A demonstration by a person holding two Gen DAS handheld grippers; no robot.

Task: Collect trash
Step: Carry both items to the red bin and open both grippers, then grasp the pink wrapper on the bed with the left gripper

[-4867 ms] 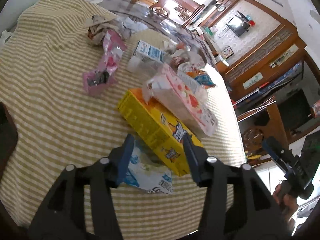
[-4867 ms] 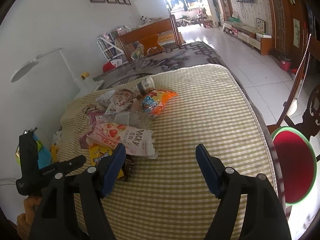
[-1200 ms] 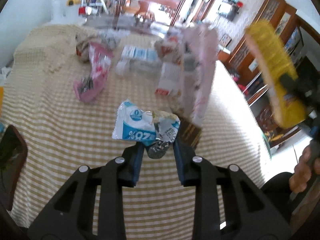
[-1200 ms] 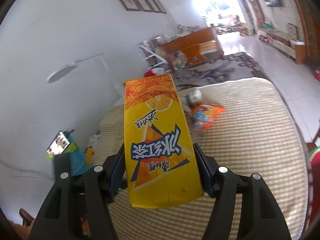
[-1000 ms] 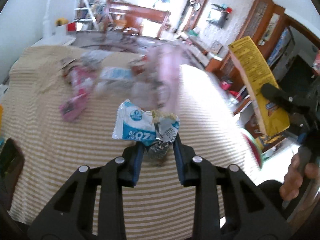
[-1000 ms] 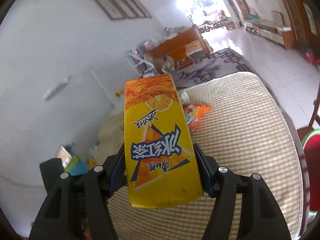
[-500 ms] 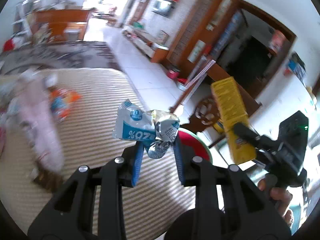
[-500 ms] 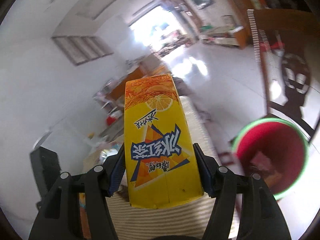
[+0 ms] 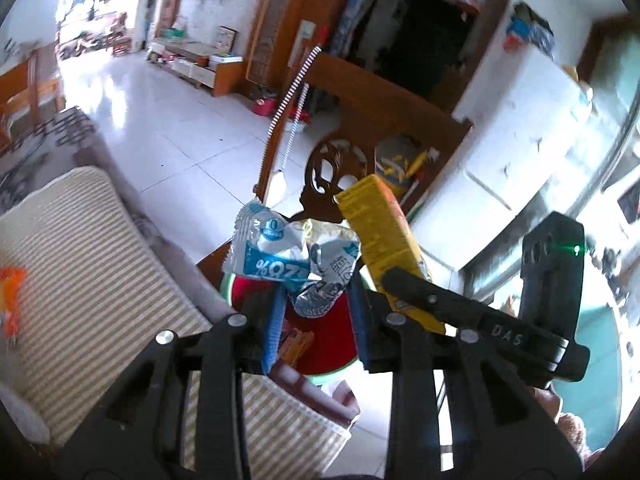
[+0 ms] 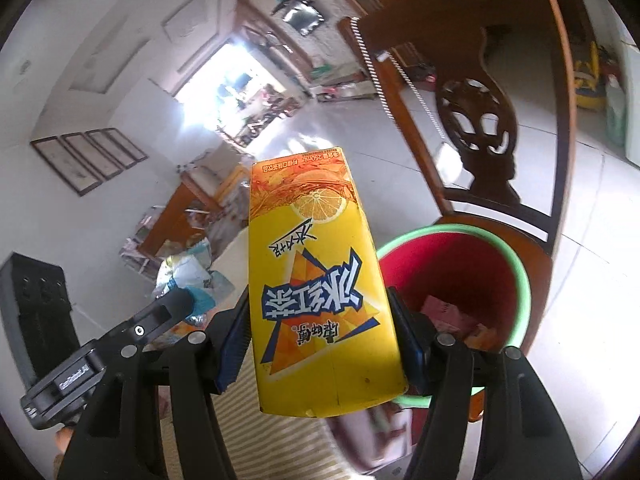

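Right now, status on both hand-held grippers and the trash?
Left hand-held gripper jaws just easing open, crumpled wrapper between them. Right hand-held gripper shut on yellow carton. Red bin below, nothing in the way.

Upside-down "20%" and a circled "0" show on the blue-and-white wrapper (image 9: 280, 256). "DAS" is stamped on the right gripper (image 9: 506, 336). The yellow carton (image 10: 320, 296) reads "250mL" beside Chinese characters.
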